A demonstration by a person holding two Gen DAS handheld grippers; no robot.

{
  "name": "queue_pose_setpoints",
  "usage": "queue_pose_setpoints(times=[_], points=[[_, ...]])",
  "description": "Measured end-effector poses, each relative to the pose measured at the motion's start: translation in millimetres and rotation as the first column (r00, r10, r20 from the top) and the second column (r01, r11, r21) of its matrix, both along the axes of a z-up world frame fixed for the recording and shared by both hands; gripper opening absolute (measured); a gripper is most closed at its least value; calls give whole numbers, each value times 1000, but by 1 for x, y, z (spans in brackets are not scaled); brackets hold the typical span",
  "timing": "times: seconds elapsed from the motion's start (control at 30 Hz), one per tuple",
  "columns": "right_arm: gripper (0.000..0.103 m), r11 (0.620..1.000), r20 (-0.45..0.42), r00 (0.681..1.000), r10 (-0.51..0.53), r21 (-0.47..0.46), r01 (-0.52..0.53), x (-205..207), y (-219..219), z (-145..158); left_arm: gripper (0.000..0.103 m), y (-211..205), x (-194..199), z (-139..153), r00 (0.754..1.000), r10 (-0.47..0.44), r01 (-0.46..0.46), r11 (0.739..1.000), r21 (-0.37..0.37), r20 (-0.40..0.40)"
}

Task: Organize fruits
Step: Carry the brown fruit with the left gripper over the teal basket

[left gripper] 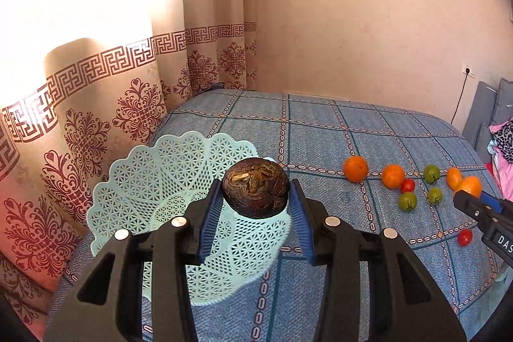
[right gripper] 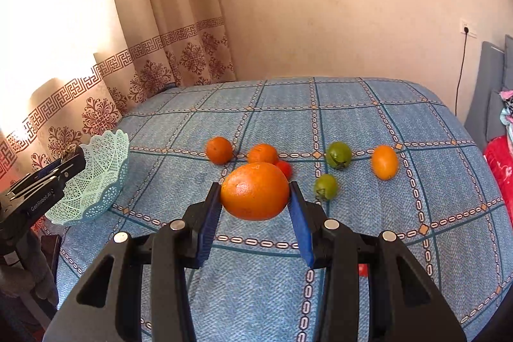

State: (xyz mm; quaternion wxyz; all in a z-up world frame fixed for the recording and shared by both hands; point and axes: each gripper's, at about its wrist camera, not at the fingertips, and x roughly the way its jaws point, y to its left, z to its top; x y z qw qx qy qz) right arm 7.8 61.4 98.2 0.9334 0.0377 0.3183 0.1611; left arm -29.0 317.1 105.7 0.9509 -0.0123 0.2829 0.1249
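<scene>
A pale green plastic basket (left gripper: 154, 181) of openwork lattice is sitting on a woven blue checked cloth (left gripper: 336, 130), while a dark fruit (left gripper: 255, 188) is showing a rough, mottled skin and an orange (right gripper: 255, 191) a glossy, dimpled peel.

Black left gripper (left gripper: 256, 201) with blue pads (left gripper: 208, 223), silver screws (left gripper: 179, 221).

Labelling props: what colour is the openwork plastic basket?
Pale mint-green openwork plastic basket, clearest in the left wrist view.
</scene>
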Motion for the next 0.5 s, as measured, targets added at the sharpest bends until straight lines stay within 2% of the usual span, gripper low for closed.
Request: queue_pose_setpoints(times=[0.2,0.5], points=[[42,997,-6,998,70,13,-70,0,48,5,43,28,-6,-5,998,58,-58,998,6,-2],[42,984,-21,984,176,34,-176,3,119,5,43,62,-1,-11,991,129,-129,991,-29,-21]])
